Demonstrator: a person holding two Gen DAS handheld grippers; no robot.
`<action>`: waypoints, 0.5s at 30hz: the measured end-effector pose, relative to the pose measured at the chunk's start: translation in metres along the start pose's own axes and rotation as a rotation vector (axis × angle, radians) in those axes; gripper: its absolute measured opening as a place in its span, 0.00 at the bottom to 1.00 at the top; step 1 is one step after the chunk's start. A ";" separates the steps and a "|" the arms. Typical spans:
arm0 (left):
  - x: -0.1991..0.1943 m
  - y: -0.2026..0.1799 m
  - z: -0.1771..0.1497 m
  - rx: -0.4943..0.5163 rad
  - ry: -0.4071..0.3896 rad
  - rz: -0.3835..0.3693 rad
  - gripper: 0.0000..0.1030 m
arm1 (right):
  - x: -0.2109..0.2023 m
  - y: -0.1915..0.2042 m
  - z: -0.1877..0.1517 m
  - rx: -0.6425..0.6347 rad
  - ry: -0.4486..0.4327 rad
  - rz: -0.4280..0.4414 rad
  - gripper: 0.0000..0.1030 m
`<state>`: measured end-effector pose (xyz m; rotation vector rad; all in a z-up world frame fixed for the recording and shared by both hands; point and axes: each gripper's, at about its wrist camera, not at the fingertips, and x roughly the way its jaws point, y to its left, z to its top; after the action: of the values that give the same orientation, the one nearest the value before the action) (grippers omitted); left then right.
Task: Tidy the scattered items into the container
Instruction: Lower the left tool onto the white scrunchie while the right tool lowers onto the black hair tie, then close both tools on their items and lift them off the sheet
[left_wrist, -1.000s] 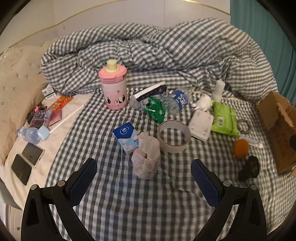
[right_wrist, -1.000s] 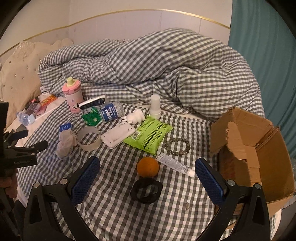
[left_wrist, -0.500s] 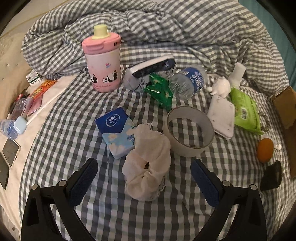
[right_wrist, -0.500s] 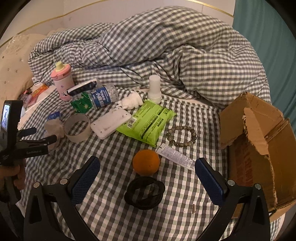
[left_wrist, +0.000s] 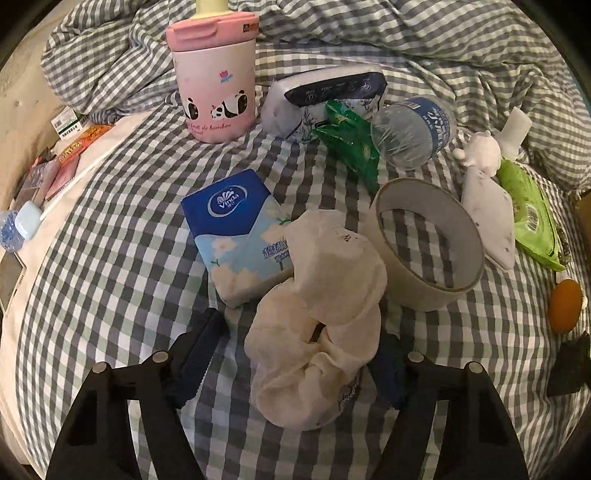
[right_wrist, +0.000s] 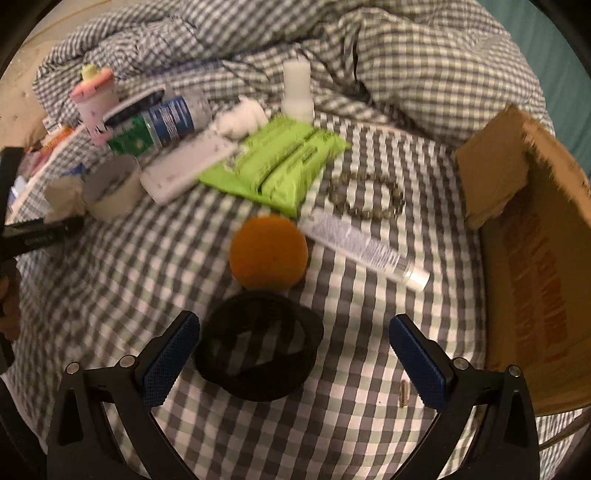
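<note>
My left gripper (left_wrist: 295, 354) is open, its jaws on either side of a cream bundle of cloth (left_wrist: 325, 295) on the checked bed; they have narrowed, and contact is unclear. A blue tissue pack (left_wrist: 236, 229) and a tape roll (left_wrist: 424, 240) lie just beyond. My right gripper (right_wrist: 295, 354) is open low over a black ring (right_wrist: 258, 354), with an orange (right_wrist: 269, 251) just behind it. The cardboard box (right_wrist: 535, 258) lies open at the right.
A pink panda bottle (left_wrist: 212, 70), water bottle (left_wrist: 413, 133), green wrapper (left_wrist: 351, 144), green wipes pack (right_wrist: 280, 162), bead bracelet (right_wrist: 365, 195), white tube (right_wrist: 365, 251) and white jar (right_wrist: 297, 88) lie on the bed. A rumpled checked duvet (right_wrist: 369, 55) rises behind.
Both grippers have moved forward and down. The left one now straddles the cloth bundle with its jaws narrower. The right one has closed in on the black ring.
</note>
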<state>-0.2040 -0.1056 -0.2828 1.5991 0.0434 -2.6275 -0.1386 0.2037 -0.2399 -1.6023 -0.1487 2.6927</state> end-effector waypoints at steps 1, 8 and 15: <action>0.000 0.000 0.000 -0.001 -0.001 0.001 0.73 | 0.003 -0.001 -0.002 0.008 -0.002 0.015 0.99; 0.001 -0.003 0.003 -0.009 -0.010 -0.007 0.60 | 0.013 0.012 -0.001 -0.031 0.014 0.031 0.99; -0.004 -0.006 0.008 -0.009 -0.018 -0.020 0.22 | 0.025 0.017 -0.008 -0.020 0.042 0.061 0.69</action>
<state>-0.2099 -0.0995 -0.2756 1.5805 0.0700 -2.6523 -0.1431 0.1886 -0.2670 -1.6958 -0.1288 2.7080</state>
